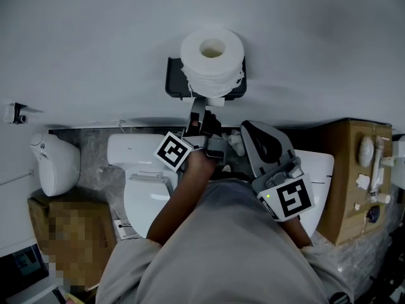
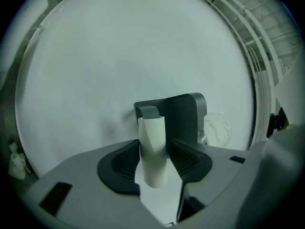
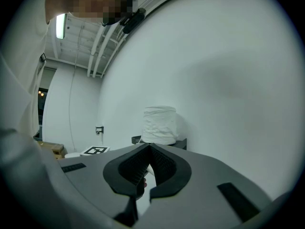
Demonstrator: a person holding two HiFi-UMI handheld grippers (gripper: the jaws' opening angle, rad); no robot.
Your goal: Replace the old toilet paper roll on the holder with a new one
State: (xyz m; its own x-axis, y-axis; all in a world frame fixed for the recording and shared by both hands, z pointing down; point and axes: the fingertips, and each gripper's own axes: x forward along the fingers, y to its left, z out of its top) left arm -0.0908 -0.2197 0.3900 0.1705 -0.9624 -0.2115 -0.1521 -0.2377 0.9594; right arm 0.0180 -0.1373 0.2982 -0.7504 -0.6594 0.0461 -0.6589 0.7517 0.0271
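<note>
Left gripper view shows the left gripper [image 2: 154, 146] with its jaws spread to either side of the empty cardboard tube [image 2: 152, 149]. The tube hangs on the arm of the dark wall holder [image 2: 188, 118], and the pads stand just beside it without visibly squeezing it. In the head view this gripper [image 1: 199, 116] reaches up under the holder [image 1: 174, 81]. The new toilet paper roll [image 1: 212, 59] stands upright on the holder's top shelf, its core hole facing up. The right gripper [image 1: 248, 130] waits lower and to the right, and its own view shows its jaws pressed together on nothing [image 3: 148, 149], looking toward the new roll [image 3: 159, 124].

The step in hand appears to be taking off the old tube. The next move probably calls for closing the left jaws gently on the tube, so the thin cardboard does not crush, then sliding it along the arm to its free end. After that the roll on the shelf can go on.
</note>
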